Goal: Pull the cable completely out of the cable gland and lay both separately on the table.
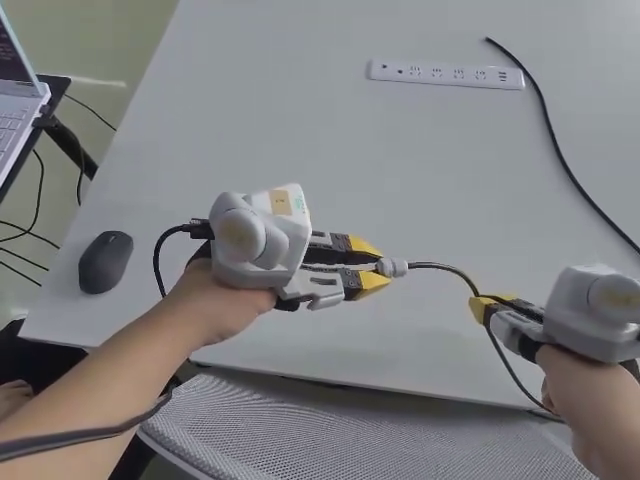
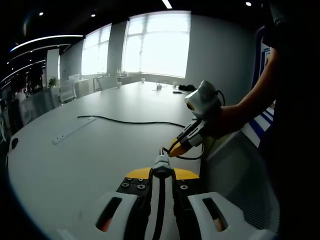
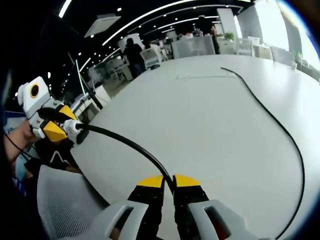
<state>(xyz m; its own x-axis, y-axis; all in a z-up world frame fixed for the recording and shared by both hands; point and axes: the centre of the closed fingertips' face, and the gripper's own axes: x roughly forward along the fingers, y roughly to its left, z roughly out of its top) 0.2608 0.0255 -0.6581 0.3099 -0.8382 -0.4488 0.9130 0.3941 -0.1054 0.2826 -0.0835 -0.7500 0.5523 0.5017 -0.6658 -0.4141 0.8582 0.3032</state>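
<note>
Left tool holds cable gland, right tool cable; power strip beyond.

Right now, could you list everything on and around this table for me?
table: one, white, under everything
power strip: one, white, far side
loose cable: one, black, along the table's right side; link to the held cable unclear
mouse: one, dark grey, left edge
laptop: one, silver, beyond the left edge
mesh chair: one, pale grey, at the near edge
cable gland: one, white, in the left jaws
cable: one, black, from gland to right jaws
left gripper: grey, yellow jaws, shut on gland
right gripper: same colours, shut on cable
</note>
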